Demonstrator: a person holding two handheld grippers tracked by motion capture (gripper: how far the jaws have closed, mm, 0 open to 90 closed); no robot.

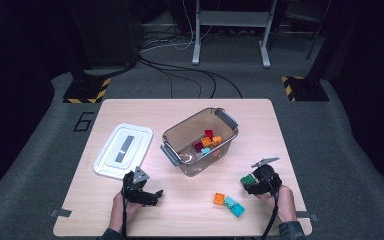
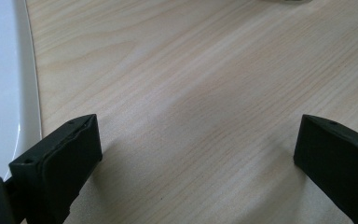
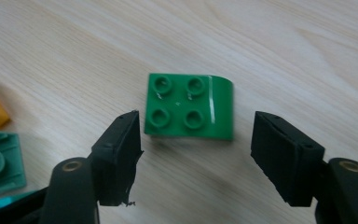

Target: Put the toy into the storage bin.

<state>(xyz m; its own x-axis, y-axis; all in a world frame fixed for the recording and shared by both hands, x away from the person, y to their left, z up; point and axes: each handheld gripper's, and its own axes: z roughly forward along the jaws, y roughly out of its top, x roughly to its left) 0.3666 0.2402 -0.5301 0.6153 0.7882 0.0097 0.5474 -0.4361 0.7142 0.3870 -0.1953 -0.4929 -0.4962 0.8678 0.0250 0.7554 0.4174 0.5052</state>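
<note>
Two grippers rested near the table's (image 1: 190,220) front edge in the high view: the left gripper (image 1: 147,194) beside the white lid (image 1: 123,150), the right gripper (image 1: 251,183) at a green brick (image 1: 248,179). Left gripper view: jaws spread wide over bare wood. Right gripper view: jaws apart, the green brick (image 3: 189,107) lying flat just beyond them, untouched.

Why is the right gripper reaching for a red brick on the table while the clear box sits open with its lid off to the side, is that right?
Not quite: the brick ahead of the right gripper is green, not red, as the right gripper view shows. The clear box is open, its lid beside it.
</note>
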